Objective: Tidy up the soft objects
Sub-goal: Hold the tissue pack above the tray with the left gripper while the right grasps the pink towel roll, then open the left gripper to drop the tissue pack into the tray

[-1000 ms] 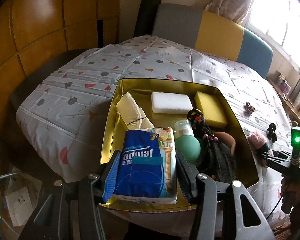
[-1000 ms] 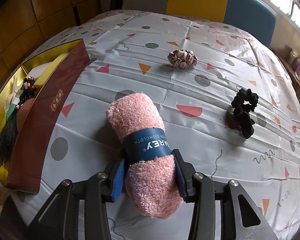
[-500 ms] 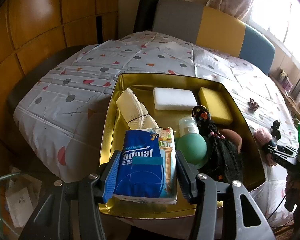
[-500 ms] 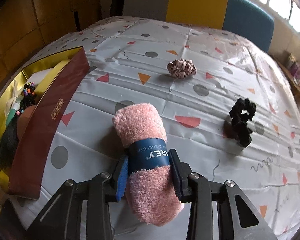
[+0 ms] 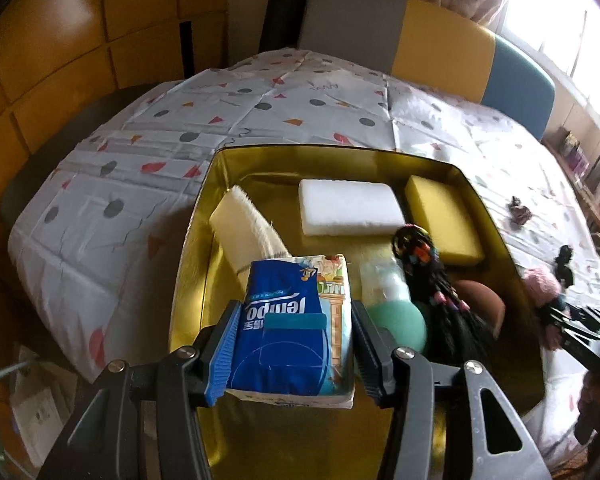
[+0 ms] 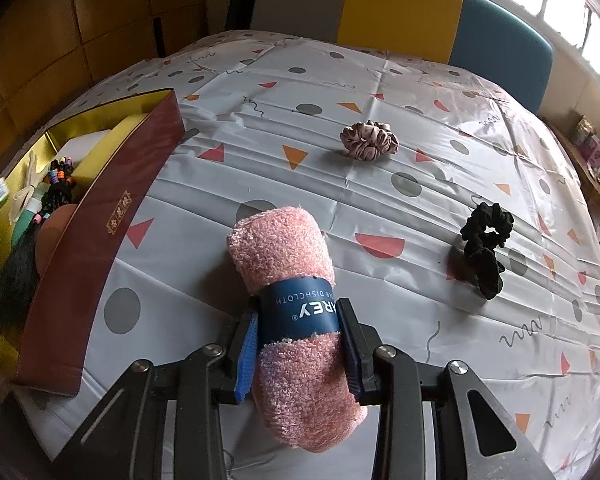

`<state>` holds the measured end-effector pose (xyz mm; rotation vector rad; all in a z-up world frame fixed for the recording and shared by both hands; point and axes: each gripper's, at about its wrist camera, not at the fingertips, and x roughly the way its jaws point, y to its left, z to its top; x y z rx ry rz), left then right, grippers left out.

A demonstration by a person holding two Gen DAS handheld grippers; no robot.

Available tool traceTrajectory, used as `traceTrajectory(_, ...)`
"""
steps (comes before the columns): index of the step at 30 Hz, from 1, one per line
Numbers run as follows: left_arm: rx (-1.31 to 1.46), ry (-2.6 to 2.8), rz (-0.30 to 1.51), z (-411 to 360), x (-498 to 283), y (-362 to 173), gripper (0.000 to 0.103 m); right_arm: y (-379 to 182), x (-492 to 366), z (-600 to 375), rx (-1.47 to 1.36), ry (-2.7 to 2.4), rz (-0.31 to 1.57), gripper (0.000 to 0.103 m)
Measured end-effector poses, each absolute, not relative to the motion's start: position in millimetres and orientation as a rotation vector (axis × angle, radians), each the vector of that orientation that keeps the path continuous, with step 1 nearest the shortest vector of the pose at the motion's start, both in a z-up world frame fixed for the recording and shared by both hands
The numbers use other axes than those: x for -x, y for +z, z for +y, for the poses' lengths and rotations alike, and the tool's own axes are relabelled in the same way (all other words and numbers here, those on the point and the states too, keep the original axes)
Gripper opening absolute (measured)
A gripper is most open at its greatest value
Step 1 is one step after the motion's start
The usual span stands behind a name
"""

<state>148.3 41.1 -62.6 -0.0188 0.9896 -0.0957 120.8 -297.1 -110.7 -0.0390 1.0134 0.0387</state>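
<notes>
The left gripper (image 5: pixel 294 342) is clamped on a blue Tempo tissue pack (image 5: pixel 296 328), pads pressing its two long sides. The pack's long axis runs from 6 toward 12 o'clock along the fingers, its printing upside down to the camera. It hangs over the near end of the gold-lined box (image 5: pixel 220 184). Further in, at 11 o'clock, lies a cream rolled cloth (image 5: pixel 244 236); at 12 a white sponge (image 5: pixel 350 208); at 1 a yellow sponge (image 5: pixel 444 220); at 2 a green-and-clear bottle (image 5: pixel 396 312) beside a black braided hairpiece (image 5: pixel 440 288).

The right gripper (image 6: pixel 298 346) grips a pink rolled dishcloth (image 6: pixel 288 280) across its blue paper band, jaws squeezing the pile. The roll rests on the patterned tablecloth (image 6: pixel 420 128), its long axis running from 5 toward 11 o'clock. The box's maroon wall (image 6: pixel 112 216) stands at 9 to 10 o'clock, just beside the roll's far end, so this hand must likely lift and carry leftward over that wall. A dusty-pink scrunchie (image 6: pixel 369 140) lies at 12 to 1 o'clock, a black scrunchie (image 6: pixel 485 248) at 2, both well apart.
</notes>
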Motion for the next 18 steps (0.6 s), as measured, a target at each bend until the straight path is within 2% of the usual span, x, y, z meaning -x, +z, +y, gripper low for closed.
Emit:
traceTrajectory(6, -0.022, -0.091, 1.031, 37.1, -175.8, -79.9, 0.057, -111.2, -120.7, -296.9, 0.037, 0.039, 1.015, 0.036)
traceTrajectory(7, -0.010, -0.093, 1.032, 38.6, -175.8, -79.5, 0.060, -111.2, -120.9, -296.9, 0.036, 0.039, 1.015, 0.036)
traceTrajectory(9, 0.001, -0.117, 1.020, 40.6, -172.2, -75.9, 0.075, -111.5, -121.2, -297.2, 0.031, 0.039, 1.017, 0.037)
traceTrajectory(18, 0.001, -0.058, 0.953, 48.2, -134.2, -49.0, 0.076, -111.6, -121.1, -297.0, 0.045, 0.036, 1.012, 0.037)
